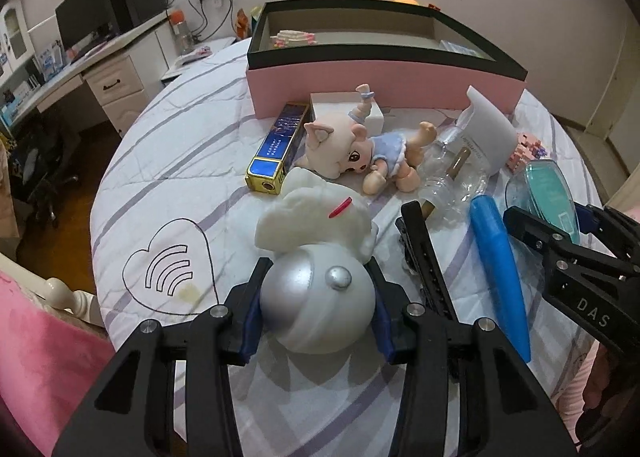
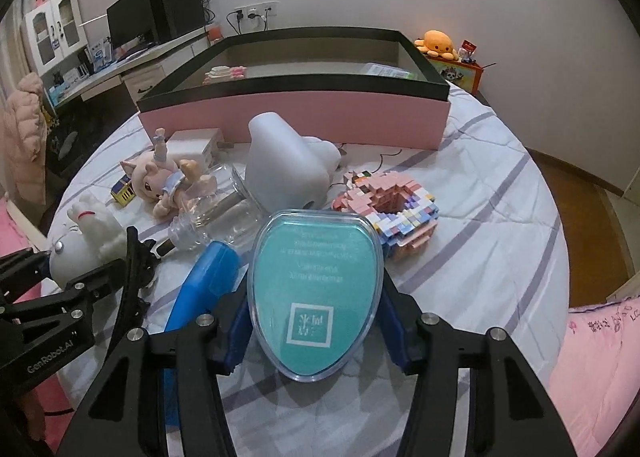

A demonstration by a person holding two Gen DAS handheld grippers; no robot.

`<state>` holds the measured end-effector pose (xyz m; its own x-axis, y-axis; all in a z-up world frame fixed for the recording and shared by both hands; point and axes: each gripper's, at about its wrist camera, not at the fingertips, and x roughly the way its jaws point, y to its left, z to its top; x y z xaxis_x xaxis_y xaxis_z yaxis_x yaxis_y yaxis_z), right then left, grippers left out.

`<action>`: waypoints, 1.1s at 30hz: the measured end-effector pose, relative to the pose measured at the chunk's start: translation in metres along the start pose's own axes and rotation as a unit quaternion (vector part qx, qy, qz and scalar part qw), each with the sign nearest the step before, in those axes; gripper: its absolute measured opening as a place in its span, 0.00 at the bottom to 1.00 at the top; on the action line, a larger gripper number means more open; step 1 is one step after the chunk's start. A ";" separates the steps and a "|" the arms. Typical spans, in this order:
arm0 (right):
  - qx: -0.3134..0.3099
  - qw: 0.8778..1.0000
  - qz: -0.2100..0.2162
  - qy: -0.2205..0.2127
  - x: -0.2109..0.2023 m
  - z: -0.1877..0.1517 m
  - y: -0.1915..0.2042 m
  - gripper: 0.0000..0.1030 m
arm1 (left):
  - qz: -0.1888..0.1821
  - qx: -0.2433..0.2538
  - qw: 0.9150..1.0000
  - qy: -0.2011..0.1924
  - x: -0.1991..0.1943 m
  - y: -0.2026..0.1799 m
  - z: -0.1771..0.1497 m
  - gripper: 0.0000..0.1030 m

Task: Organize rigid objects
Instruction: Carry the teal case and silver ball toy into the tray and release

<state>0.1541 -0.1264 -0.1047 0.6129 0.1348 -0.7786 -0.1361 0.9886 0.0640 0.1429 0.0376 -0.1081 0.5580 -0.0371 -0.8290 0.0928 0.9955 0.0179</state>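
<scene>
Nearest in the left wrist view, the left claw (image 1: 318, 311) pinches the silver round head of a white figurine (image 1: 316, 257), its blue pads against either flank. The sphere offers two opposed sides, likely why it is taken there and not by the lumpy white body beyond. The figurine rests on the bed (image 1: 168, 161).

In the right wrist view, the right claw (image 2: 314, 309) pinches a clear oval case with a teal insert (image 2: 314, 293), pads on its long edges, the narrow way across. It too lies on the quilt.

Between them lie a blue tube (image 1: 500, 273) and a black hair clip (image 1: 424, 253), loose. Farther off lie a doll (image 1: 360, 153), a clear bottle (image 1: 452, 169), a blue and gold box (image 1: 276, 149) and a brick model (image 2: 394, 213).

At the back stands the pink box (image 2: 296, 121), open-topped, a few items already inside: presumably where both grasped pieces belong.
</scene>
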 end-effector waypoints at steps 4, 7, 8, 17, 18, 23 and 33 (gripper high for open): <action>0.004 1.000 0.000 -0.009 -0.012 0.000 -0.001 0.54 | -0.004 -0.002 1.000 -0.006 -0.009 -0.001 0.000 0.44; 0.004 1.000 -0.002 -0.026 -0.028 0.001 0.000 0.54 | 0.006 0.003 1.000 -0.027 -0.024 -0.003 0.002 0.44; 0.005 0.999 -0.003 -0.034 -0.034 0.001 0.000 0.54 | 0.008 0.004 0.999 -0.033 -0.029 -0.003 0.003 0.44; -0.014 0.992 -0.008 -0.127 -0.107 0.010 0.008 0.54 | 0.020 0.007 0.990 -0.136 -0.099 -0.003 0.018 0.44; -0.017 0.990 -0.005 -0.139 -0.117 0.010 0.009 0.54 | 0.021 0.007 0.989 -0.146 -0.106 -0.002 0.019 0.44; -0.034 0.983 0.002 -0.182 -0.149 0.010 0.019 0.54 | 0.014 0.014 0.981 -0.194 -0.139 -0.006 0.019 0.44; -0.049 0.975 0.013 -0.216 -0.173 -0.001 0.033 0.55 | 0.006 0.026 0.979 -0.204 -0.150 -0.013 0.015 0.44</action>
<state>0.0430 -0.1175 0.0316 0.8763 0.1962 -0.4400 -0.2163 0.9763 0.0045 0.0697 0.0285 0.0247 0.8408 -0.0670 -0.5372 0.1203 0.9906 0.0646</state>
